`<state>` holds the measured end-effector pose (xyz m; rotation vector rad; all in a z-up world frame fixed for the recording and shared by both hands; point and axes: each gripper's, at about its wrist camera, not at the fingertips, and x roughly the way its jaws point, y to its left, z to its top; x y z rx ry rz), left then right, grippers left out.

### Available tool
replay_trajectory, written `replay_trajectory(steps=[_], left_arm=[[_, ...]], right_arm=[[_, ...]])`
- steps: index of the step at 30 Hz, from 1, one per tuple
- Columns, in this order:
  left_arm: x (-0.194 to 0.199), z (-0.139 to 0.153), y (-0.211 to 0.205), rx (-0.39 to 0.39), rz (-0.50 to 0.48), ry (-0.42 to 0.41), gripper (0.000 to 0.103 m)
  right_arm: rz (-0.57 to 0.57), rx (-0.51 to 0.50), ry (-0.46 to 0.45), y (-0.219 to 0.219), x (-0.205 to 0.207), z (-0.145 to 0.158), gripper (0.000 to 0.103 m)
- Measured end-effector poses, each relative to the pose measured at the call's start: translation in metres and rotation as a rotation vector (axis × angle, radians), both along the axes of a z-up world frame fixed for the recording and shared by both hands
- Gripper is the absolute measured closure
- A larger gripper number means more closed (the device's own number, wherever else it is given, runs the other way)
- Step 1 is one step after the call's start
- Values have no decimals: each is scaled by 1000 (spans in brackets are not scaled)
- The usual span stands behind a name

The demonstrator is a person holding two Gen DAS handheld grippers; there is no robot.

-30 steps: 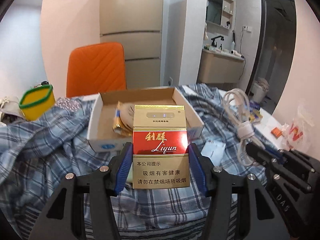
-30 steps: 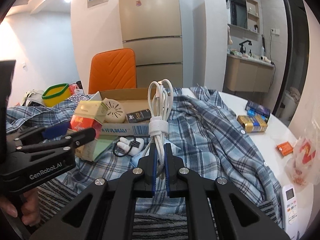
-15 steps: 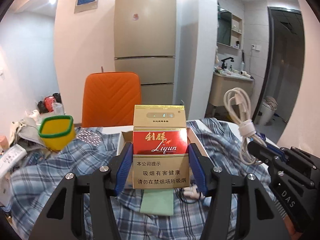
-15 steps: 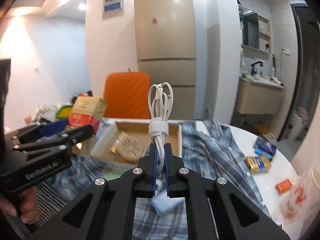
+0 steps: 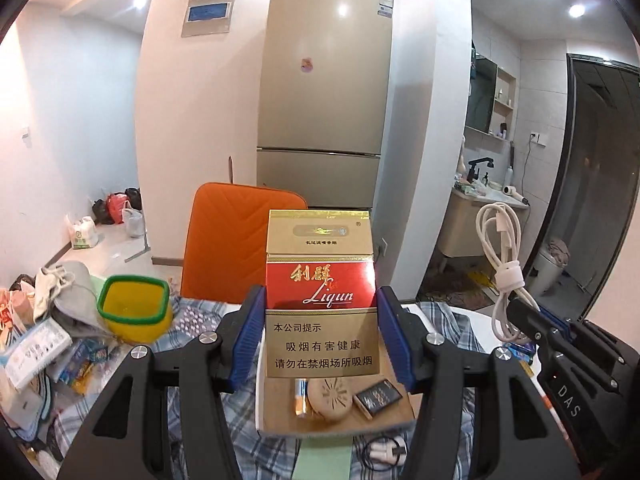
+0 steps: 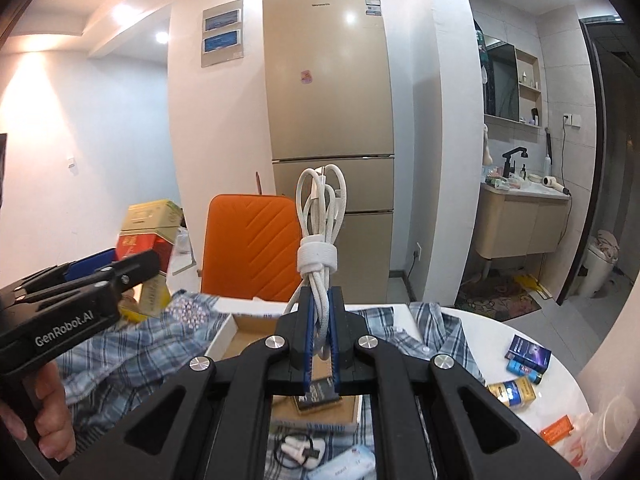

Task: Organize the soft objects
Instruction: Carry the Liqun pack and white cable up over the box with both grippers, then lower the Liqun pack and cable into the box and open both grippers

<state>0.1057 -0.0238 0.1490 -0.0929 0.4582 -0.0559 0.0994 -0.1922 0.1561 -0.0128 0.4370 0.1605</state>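
My left gripper (image 5: 320, 336) is shut on a gold and red cigarette pack (image 5: 320, 292), held upright above an open cardboard box (image 5: 280, 420). The pack also shows in the right wrist view (image 6: 146, 232). My right gripper (image 6: 321, 340) is shut on a bundled white cable (image 6: 320, 232), held upright over the same box (image 6: 244, 330). The cable also shows in the left wrist view (image 5: 504, 264). A blue plaid shirt (image 6: 132, 356) is spread on the table under the box.
The box holds a round beige disc (image 5: 330, 398), a dark small pack (image 5: 378, 394) and a thin gold item. A yellow cup with green rim (image 5: 134, 308) stands at left amid clutter. Small packs (image 6: 524, 360) lie on the white table at right. An orange chair (image 6: 252, 248) stands behind.
Both grippers have risen and tilted up with the pack and the cable still held. The box and shirt now sit lower in both views.
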Motion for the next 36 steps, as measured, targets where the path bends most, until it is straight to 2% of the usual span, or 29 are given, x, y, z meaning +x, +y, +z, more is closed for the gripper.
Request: replay_trajectory(steps=[5, 11, 16, 25, 31, 36], left_arm=[[22, -1, -2, 16, -2, 12, 48], [48, -30, -2, 21, -16, 98, 48], [73, -55, 3, 31, -4, 167, 48], [116, -108, 17, 34, 16, 356, 48], [130, -133, 20, 33, 33, 427, 48], [134, -141, 22, 32, 32, 461, 48]], right_arm=[[-64, 32, -5, 3, 26, 13, 95], [-55, 30, 17, 15, 53, 8, 95], [-58, 32, 78, 20, 76, -22, 95], [-33, -47, 254, 47, 123, -93, 95], [-18, -66, 389, 51, 143, -139, 95], [-15, -75, 467, 50, 152, -164, 95]])
